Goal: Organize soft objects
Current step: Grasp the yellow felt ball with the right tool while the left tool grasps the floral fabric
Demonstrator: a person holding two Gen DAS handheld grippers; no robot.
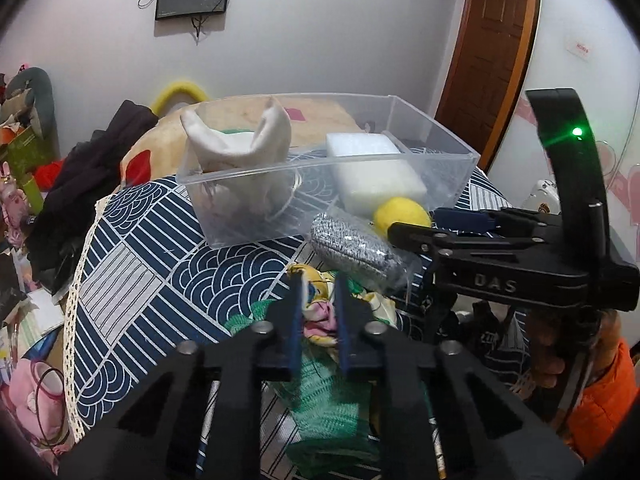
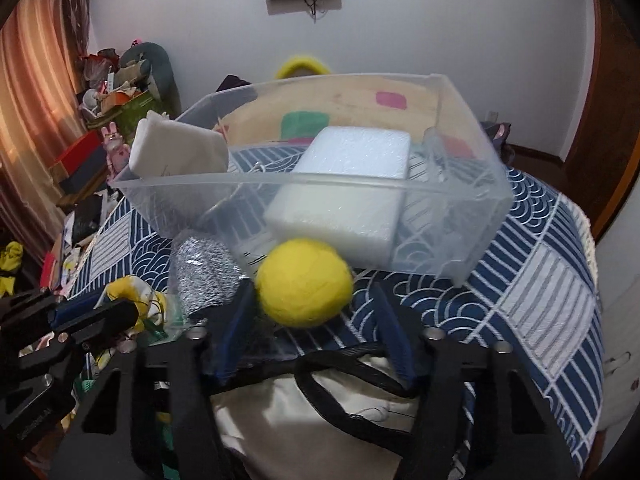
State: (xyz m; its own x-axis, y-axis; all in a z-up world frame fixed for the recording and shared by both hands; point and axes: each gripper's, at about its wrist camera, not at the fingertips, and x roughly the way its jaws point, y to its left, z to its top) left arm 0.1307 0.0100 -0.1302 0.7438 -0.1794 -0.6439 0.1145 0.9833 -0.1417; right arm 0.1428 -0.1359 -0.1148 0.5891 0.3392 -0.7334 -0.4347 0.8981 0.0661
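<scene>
Fuzzy yellow ball (image 2: 304,282), round, beside clear bin (image 2: 460,216)

**Crowded near edge, open bin beyond**

The clear bin (image 2: 460,216) stands open at the top, with nothing above its rim. Inside, a white foam block (image 2: 344,200) fills the middle and a white cloth pouch (image 1: 236,148) pokes above the rim at one end; the far corner past the block is free.

In front of the bin the way is tight. A yellow ball (image 2: 304,282) lies just beside the bin's near wall, and a bagged silver scrubber (image 1: 352,252) sits beside it. A printed cloth (image 1: 316,308) and a green knit (image 1: 328,400) cover the near edge.

The patterned tablecloth (image 2: 552,304) to the right of the bin lies bare.
</scene>
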